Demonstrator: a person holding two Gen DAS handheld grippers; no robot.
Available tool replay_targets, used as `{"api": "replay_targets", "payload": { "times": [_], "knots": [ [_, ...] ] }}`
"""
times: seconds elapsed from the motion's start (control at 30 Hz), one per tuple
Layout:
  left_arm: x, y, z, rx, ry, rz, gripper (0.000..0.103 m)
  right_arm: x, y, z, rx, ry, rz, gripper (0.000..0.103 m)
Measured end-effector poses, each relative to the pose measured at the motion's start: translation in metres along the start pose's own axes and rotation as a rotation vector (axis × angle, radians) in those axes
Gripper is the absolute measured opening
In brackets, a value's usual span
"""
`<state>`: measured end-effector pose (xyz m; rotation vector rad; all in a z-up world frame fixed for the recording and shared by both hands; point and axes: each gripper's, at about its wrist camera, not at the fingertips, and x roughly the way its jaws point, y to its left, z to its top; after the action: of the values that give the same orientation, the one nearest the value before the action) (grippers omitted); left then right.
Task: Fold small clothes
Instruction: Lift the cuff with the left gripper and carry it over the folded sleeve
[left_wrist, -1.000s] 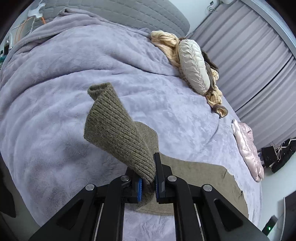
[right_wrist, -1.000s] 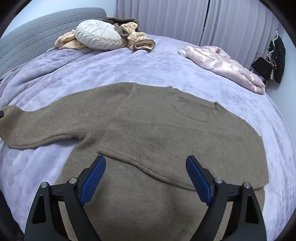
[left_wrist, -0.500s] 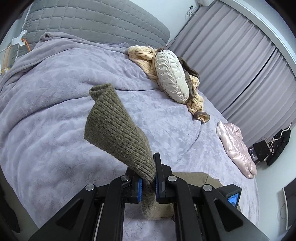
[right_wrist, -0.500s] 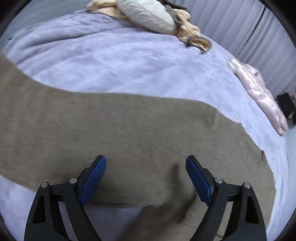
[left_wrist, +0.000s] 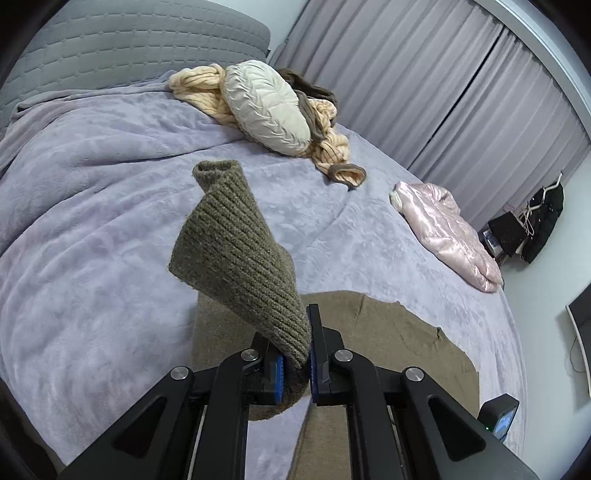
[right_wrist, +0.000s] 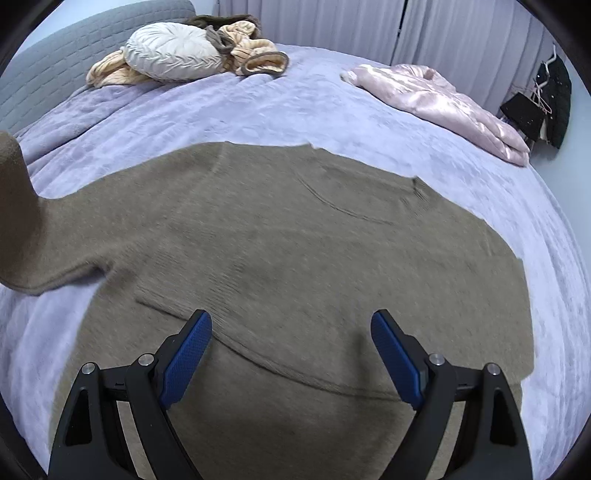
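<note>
An olive-brown knit sweater lies spread flat on the lilac bed blanket. My left gripper is shut on the ribbed cuff of its sleeve, which stands up above the blanket with the sweater body below and to the right. In the right wrist view the lifted sleeve rises at the far left. My right gripper is open and empty, hovering just over the sweater's lower body near a folded edge.
A round cream cushion and a peach knit garment lie by the grey headboard. A folded pink satin jacket lies at the bed's right side. Grey curtains and dark hanging clothes are beyond the bed.
My left gripper has carried the sleeve cuff up and rightward, over the sweater body. My right gripper has shifted back over the middle of the sweater and stays open.
</note>
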<state>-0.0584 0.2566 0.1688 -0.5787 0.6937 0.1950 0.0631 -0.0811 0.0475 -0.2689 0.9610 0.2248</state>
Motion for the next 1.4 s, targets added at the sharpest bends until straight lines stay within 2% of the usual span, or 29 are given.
{"api": "replay_targets", "payload": {
  "times": [0.3,0.57,0.87,1.03,1.23,1.4],
  "knots": [
    [0.006,-0.095,-0.015,0.115,0.032,-0.018,0.011,-0.018,-0.057,-0.045,0.024,-0.017,-0.013,0.090],
    [0.030,-0.200,-0.060,0.255,0.090,-0.040,0.011,-0.032,-0.111,-0.067,0.110,-0.035,0.005,0.090],
    [0.071,-0.285,-0.125,0.365,0.187,-0.044,0.011,-0.046,-0.166,-0.084,0.199,-0.064,0.004,0.090],
    [0.088,-0.306,-0.154,0.413,0.225,-0.024,0.011,-0.046,-0.186,-0.093,0.228,-0.067,0.006,0.090],
    [0.106,-0.317,-0.168,0.439,0.244,0.006,0.011,-0.042,-0.199,-0.105,0.270,-0.065,0.035,0.090],
    [0.102,-0.334,-0.171,0.463,0.229,-0.001,0.011,-0.043,-0.198,-0.115,0.275,-0.076,0.062,0.090]
  ]
}}
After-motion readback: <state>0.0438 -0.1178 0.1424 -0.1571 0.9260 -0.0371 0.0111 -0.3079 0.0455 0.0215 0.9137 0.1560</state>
